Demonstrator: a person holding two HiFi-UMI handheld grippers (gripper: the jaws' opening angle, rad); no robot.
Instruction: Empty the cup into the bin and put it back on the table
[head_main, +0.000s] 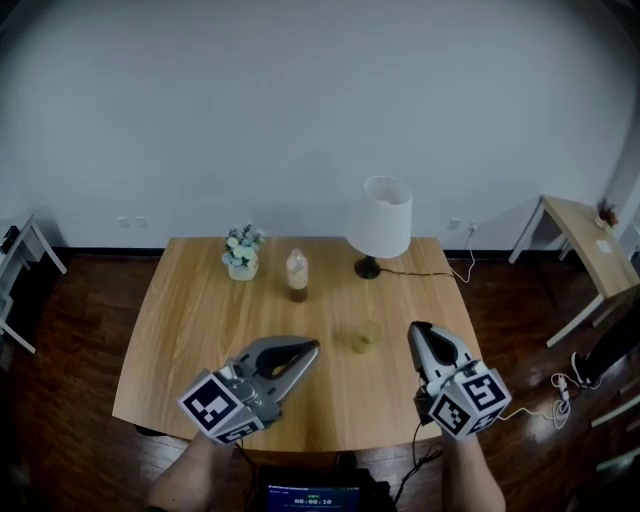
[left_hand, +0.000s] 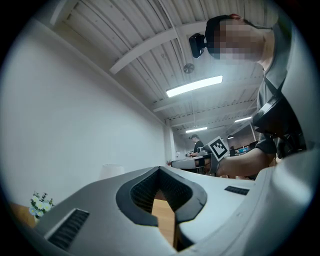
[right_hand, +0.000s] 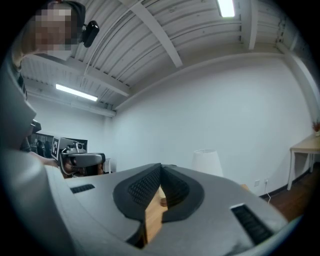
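A clear cup (head_main: 365, 338) with something yellow-green in its bottom stands upright on the wooden table (head_main: 190, 330), right of the middle. My left gripper (head_main: 312, 346) hovers over the near part of the table, shut and empty, its tips pointing toward the cup from the left. My right gripper (head_main: 416, 328) is just right of the cup, also shut with nothing held. In the left gripper view the jaw tips (left_hand: 160, 171) meet; in the right gripper view they (right_hand: 160, 167) meet too. No bin is in view.
At the back of the table stand a white lamp (head_main: 381, 220), a small bottle (head_main: 297, 275) and a pot of flowers (head_main: 242, 255). The lamp's cable (head_main: 445, 272) runs off the right edge. A side table (head_main: 585, 245) stands at right on dark wooden floor.
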